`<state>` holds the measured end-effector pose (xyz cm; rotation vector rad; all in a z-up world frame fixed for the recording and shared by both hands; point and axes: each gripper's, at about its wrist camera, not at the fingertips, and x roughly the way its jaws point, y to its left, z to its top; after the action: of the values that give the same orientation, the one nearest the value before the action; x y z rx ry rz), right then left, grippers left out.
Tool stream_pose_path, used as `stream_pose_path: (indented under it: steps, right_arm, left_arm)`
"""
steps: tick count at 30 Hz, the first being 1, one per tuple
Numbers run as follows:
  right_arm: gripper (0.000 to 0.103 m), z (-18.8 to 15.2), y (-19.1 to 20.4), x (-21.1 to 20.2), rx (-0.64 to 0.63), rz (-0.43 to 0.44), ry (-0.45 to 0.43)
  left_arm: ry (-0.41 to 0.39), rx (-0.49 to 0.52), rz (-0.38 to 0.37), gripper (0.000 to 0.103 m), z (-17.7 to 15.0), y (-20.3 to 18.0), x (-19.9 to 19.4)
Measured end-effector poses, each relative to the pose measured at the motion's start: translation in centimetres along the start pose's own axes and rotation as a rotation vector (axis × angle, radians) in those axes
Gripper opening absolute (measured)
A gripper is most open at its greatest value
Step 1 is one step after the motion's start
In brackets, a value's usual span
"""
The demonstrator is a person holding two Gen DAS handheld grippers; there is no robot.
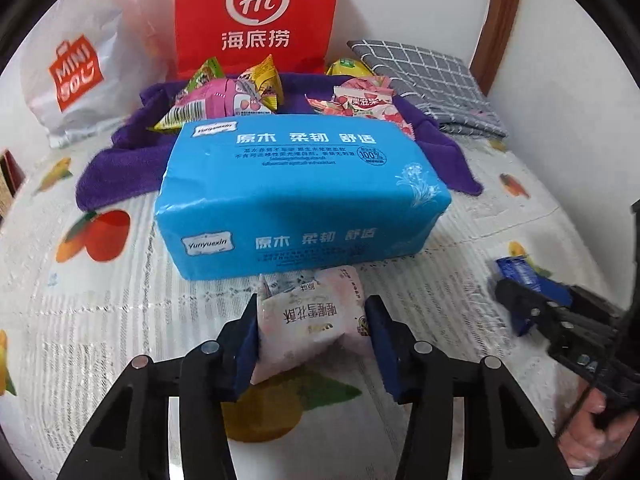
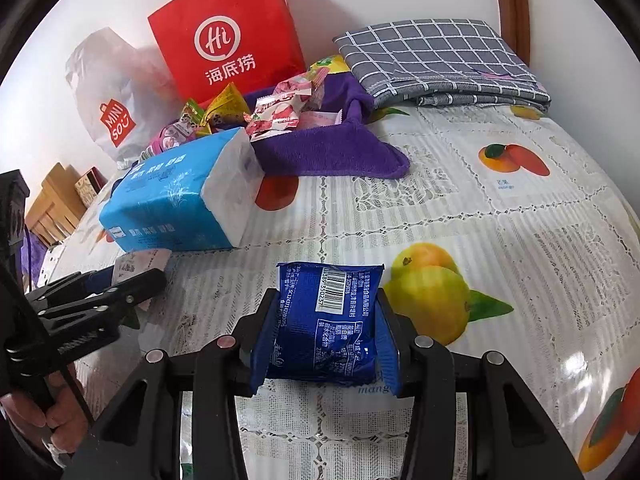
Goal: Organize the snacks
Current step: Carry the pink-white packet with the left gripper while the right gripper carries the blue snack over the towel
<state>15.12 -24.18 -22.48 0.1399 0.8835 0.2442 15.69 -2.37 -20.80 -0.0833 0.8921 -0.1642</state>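
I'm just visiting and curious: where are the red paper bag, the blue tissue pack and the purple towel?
Red paper bag [image 1: 256, 16]: left wrist view, front face.
Blue tissue pack [image 1: 296, 196]: left wrist view, top face.
Purple towel [image 2: 320, 148]: right wrist view, front flap.

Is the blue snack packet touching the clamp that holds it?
Touching. The right wrist view shows the right gripper jaws pressed against both sides of the blue snack packet.

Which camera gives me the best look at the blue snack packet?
Right wrist: the blue packet fills the centre, barcode side up, clamped in the right gripper. Left wrist shows only its blurred end at the right edge.
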Motion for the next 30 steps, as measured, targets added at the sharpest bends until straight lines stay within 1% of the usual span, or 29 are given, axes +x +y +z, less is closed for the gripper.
stream_pose_path:
  steps: [4, 9, 12, 15, 16, 19, 22, 25, 30]
  right_arm:
    - [0.045, 0.0, 0.0, 0.0, -0.003, -0.004, 0.0]
    - [0.045, 0.0, 0.1, 0.0, -0.011, 0.001, 0.0]
    - [0.044, -0.1, 0.8, 0.0, -0.039, -0.007, 0.003]
    - [0.044, -0.3, 1.6, -0.2, -0.067, -0.039, 0.006]
    - [0.043, -0.4, 1.9, -0.2, -0.064, -0.034, 0.013]
    - [0.043, -0.4, 2.7, -1.0, -0.049, 0.002, 0.02]
    - [0.043, 0.0, 3.6, -2.1, -0.053, -0.001, 0.003]
    - [0.043, 0.6, 4.6, -3.2, -0.053, 0.008, -0.014]
    - [0.043, 2.0, 6.1, -4.2, -0.053, 0.01, -0.033]
  left_arm:
    - [-0.002, -0.005, -0.007, 0.045, -0.4, 0.6, -0.7]
    - [-0.015, -0.026, -0.027, 0.044, -0.9, 1.5, -2.3]
    - [-0.01, -0.036, -0.047, 0.044, -1.0, 1.8, -3.0]
    - [-0.013, -0.041, -0.054, 0.044, -0.9, 2.0, -3.9]
    - [-0.014, -0.038, -0.06, 0.044, -0.8, 2.0, -4.2]
    - [-0.028, -0.039, -0.071, 0.044, -0.4, 2.2, -5.3]
    - [-0.042, -0.042, -0.082, 0.044, 0.2, 2.4, -6.2]
    - [-0.057, -0.04, -0.121, 0.044, 0.8, 2.6, -7.3]
    - [-0.081, -0.013, -0.133, 0.044, 2.0, 2.6, -8.6]
